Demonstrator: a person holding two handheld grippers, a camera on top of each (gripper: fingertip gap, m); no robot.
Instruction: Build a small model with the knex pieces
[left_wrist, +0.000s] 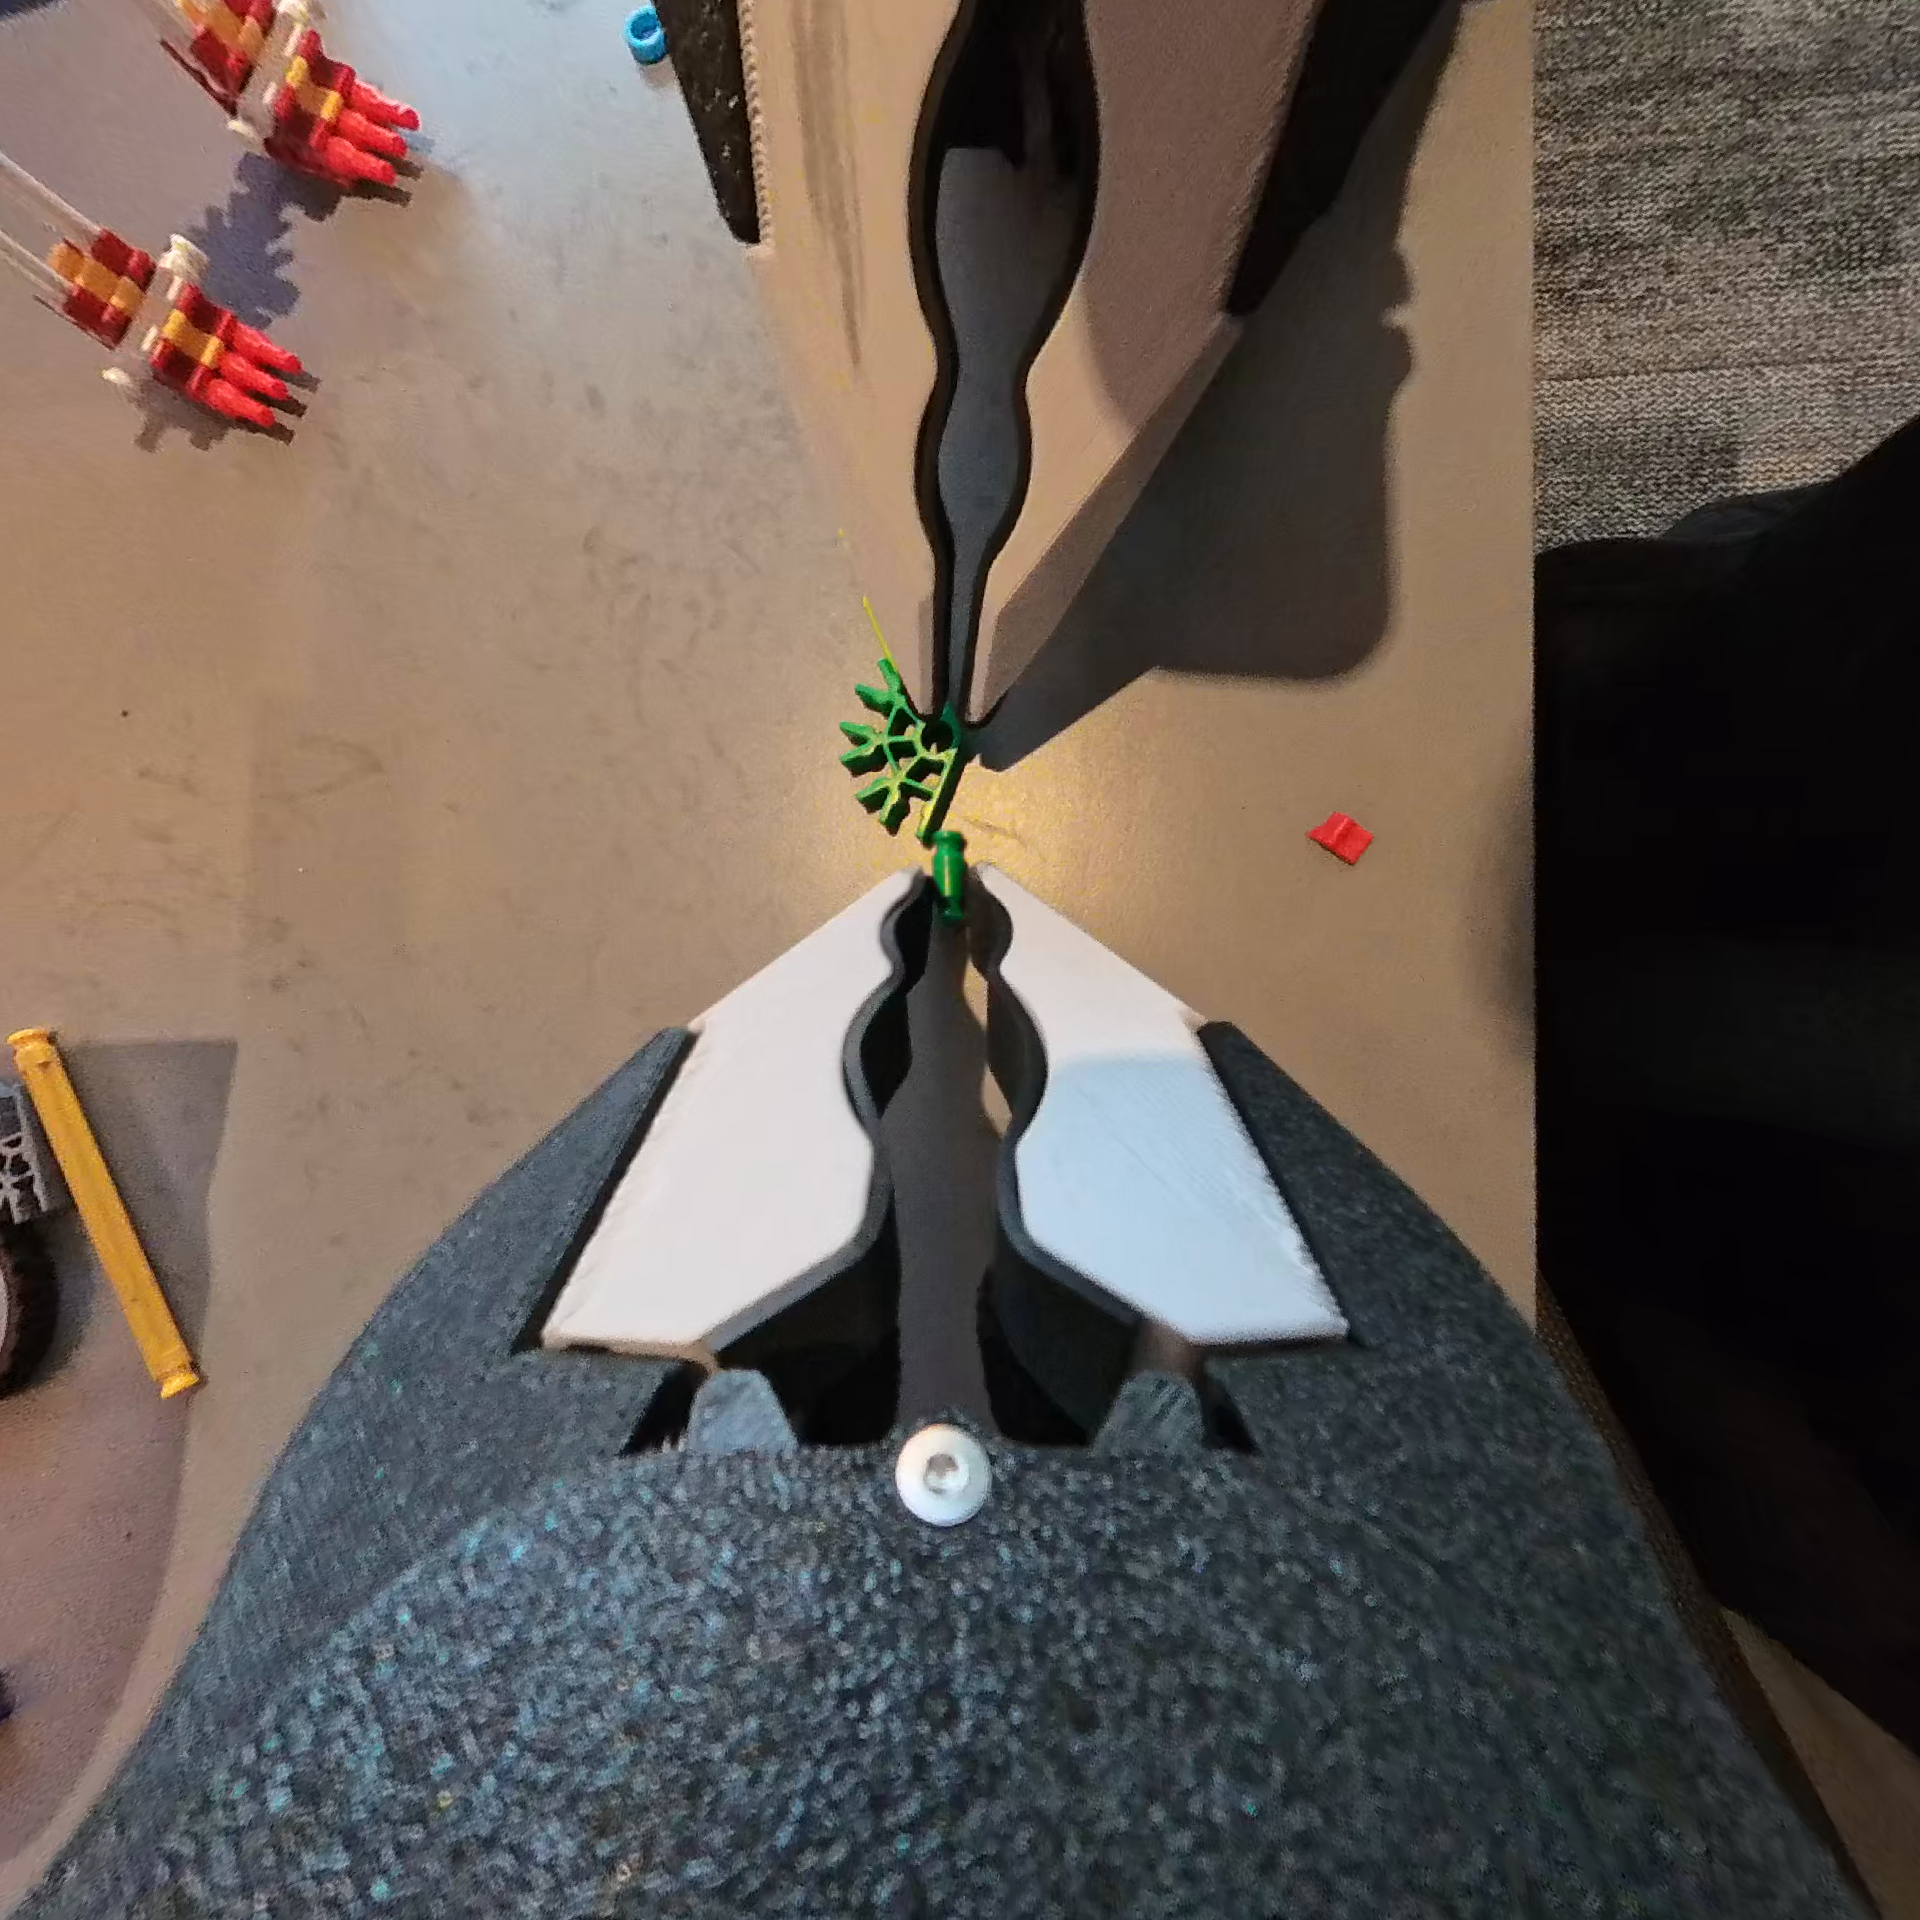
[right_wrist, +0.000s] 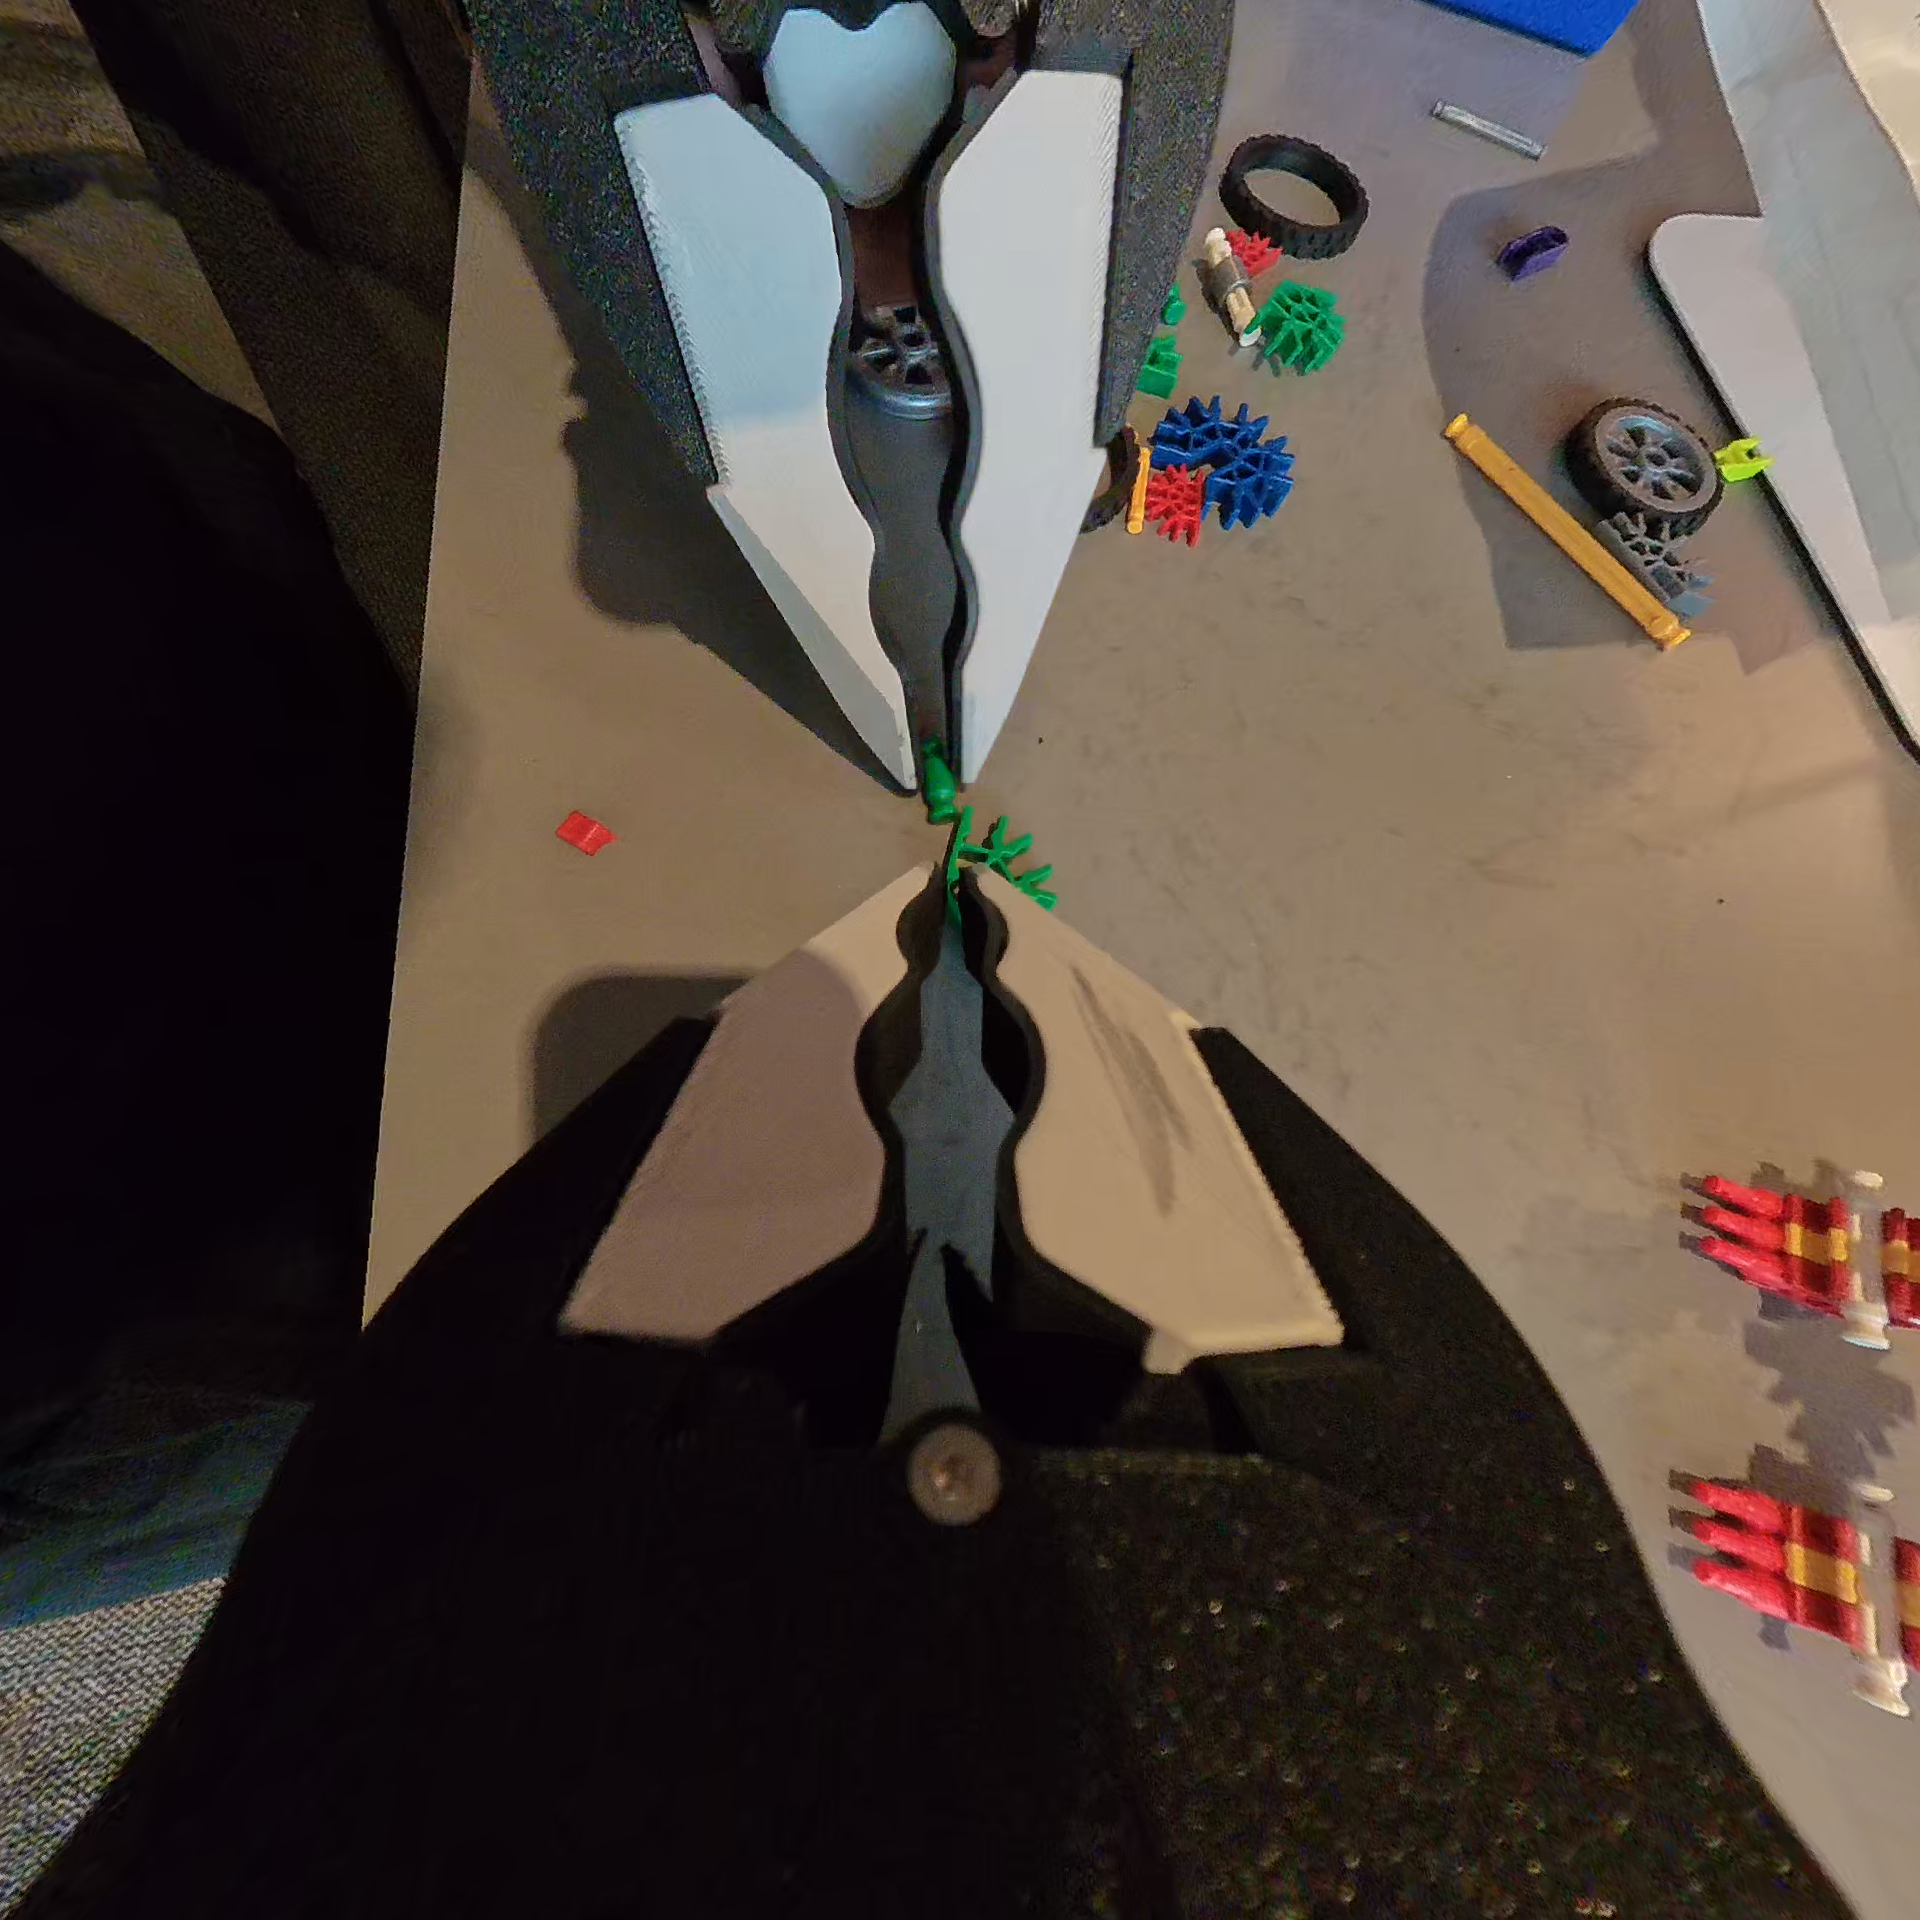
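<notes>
My left gripper (left_wrist: 949, 878) is shut on a short green rod (left_wrist: 948, 868) that sticks out past its tips. My right gripper (right_wrist: 951, 881) faces it tip to tip and is shut on a green fan-shaped connector (right_wrist: 1003, 860). In the left wrist view the connector (left_wrist: 899, 756) hangs from the right gripper (left_wrist: 961, 717), which comes down from the top. In the right wrist view the rod (right_wrist: 936, 777) shows in the left gripper (right_wrist: 935, 774). The rod's end sits right at the connector's edge, above the tan table (left_wrist: 468, 675).
Two red and yellow built pieces (left_wrist: 301, 99) (left_wrist: 177, 322) lie at the table's far left. A small red piece (left_wrist: 1340, 834) lies near the table edge. A yellow rod (left_wrist: 99, 1210), wheels (right_wrist: 1647, 468), a tyre (right_wrist: 1294, 197) and blue, red and green connectors (right_wrist: 1221, 457) lie behind the left gripper. Both grippers' tips are close together, under 4 cm apart.
</notes>
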